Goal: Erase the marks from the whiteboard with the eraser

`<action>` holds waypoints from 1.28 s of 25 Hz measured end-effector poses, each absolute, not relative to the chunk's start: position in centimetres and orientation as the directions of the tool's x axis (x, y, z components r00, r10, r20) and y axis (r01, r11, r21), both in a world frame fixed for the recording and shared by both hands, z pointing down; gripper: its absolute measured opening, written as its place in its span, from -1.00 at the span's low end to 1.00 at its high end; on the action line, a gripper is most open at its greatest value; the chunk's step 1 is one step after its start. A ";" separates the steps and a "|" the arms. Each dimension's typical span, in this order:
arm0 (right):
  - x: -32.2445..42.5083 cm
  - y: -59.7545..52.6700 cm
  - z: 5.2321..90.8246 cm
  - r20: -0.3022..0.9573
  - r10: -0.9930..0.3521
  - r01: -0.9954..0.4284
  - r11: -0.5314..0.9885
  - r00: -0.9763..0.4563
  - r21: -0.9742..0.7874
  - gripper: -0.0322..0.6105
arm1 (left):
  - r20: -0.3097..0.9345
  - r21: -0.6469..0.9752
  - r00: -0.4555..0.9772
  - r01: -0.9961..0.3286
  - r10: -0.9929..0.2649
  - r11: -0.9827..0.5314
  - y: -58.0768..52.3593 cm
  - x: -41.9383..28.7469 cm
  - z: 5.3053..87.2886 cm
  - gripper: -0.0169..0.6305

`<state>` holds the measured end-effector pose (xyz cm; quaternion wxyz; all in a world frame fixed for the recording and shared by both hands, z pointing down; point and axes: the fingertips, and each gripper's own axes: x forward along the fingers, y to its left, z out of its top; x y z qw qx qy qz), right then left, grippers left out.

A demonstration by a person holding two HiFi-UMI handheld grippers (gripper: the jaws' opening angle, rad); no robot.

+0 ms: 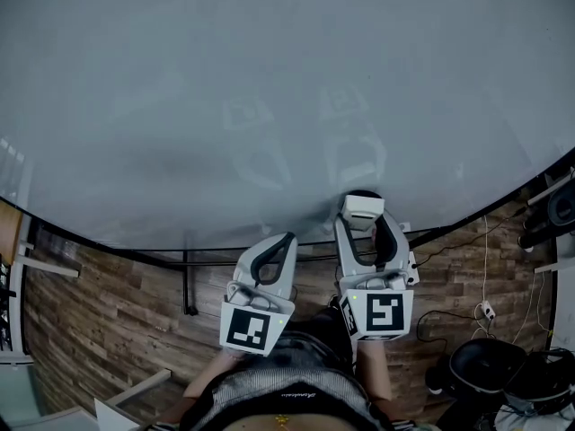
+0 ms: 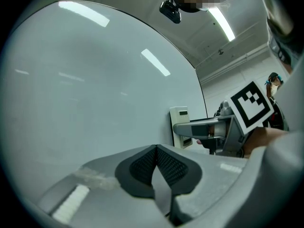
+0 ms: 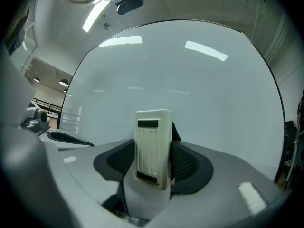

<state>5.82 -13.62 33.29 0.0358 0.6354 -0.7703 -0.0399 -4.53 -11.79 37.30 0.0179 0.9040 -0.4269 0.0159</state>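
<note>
The whiteboard (image 1: pixel 269 79) is seen filling the upper part of the head view, with ceiling lights and both grippers faintly mirrored in it. The eraser (image 3: pixel 153 137), a pale ribbed block, is held upright and clamped between the two dark textured pads of the right gripper (image 3: pixel 152 158). In the head view the eraser (image 1: pixel 362 206) is placed at the board's lower edge, right of centre. It appears to be pressed against the surface, though contact is not clearly shown.

The left gripper (image 2: pixel 156 148) is held just beside the right gripper (image 1: pixel 367 227). Its jaws are brought fully together with nothing between them, and it is pointed at the board near the bottom rim. The left gripper (image 1: pixel 289 239) is kept lower than the right. A wood-pattern floor (image 1: pixel 108 330) is seen below the board.
</note>
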 end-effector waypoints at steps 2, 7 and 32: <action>5.2 -13.6 33.2 0.001 -0.981 -0.976 0.191 -0.192 0.107 -0.15 | 0.045 0.022 0.624 -0.781 -0.780 -0.624 -11.7 -5.6 37.4 -0.93; 2.3 -13.6 32.7 -0.013 -0.970 -0.964 0.239 -0.242 0.119 -0.15 | 0.046 0.018 0.600 -0.800 -0.799 -0.600 -11.5 -8.0 37.6 -0.93; 0.8 -13.4 38.4 0.069 -0.965 -0.960 0.261 -0.255 0.099 -0.14 | 0.085 0.019 0.596 -0.802 -0.798 -0.597 -10.0 -10.0 39.0 -0.93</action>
